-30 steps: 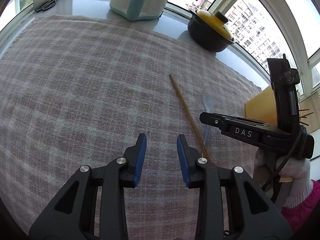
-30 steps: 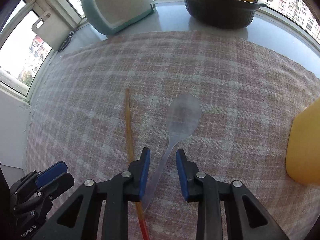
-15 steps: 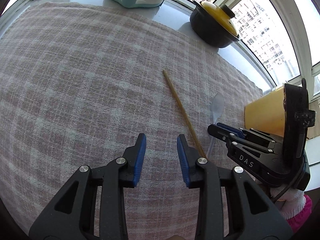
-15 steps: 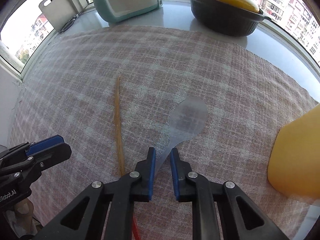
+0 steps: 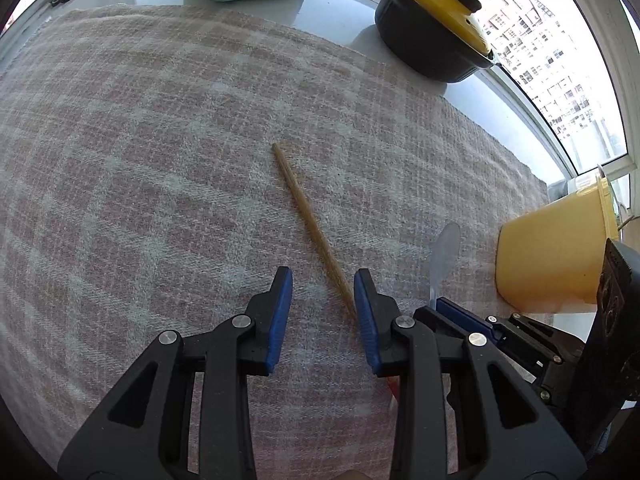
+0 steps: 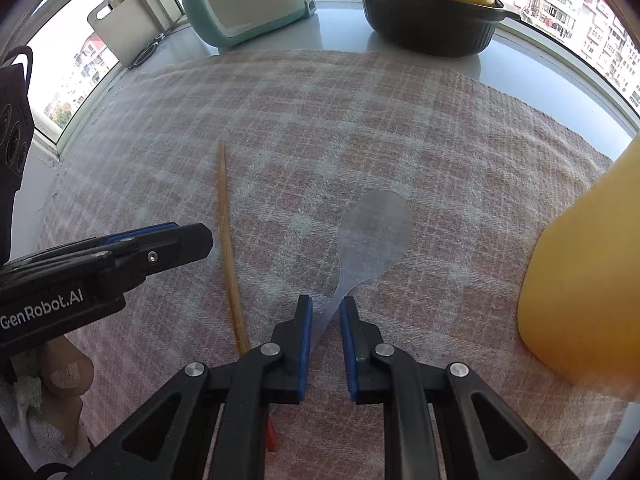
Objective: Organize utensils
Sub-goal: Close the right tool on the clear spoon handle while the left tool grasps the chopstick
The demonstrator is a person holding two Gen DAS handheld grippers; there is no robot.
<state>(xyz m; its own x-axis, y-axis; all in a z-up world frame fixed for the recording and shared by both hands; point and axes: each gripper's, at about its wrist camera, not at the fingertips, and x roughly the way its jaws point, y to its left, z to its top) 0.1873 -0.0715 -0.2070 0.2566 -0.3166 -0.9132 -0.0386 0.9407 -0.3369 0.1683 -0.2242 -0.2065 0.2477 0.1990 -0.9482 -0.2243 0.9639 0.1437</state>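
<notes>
Right wrist: translucent flat spoon (image 6: 374, 228), woven cloth (image 6: 400, 128)

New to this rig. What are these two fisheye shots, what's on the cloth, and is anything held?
No robot arm here: a person holds one two-finger gripper in each hand, and each has a fisheye camera looking forward along its fingers.

The left wrist view shows the left gripper, open, with a chopstick running in between its fingers but not clamped. The right wrist view shows the right gripper, its jaws narrowed around the handle of a clear plastic spoon; whether they actually pinch it cannot be told.

Both utensils lie on a checked cloth. A yellow container stands at the right. Behind are a black pot with a yellow lid and a teal appliance.
</notes>
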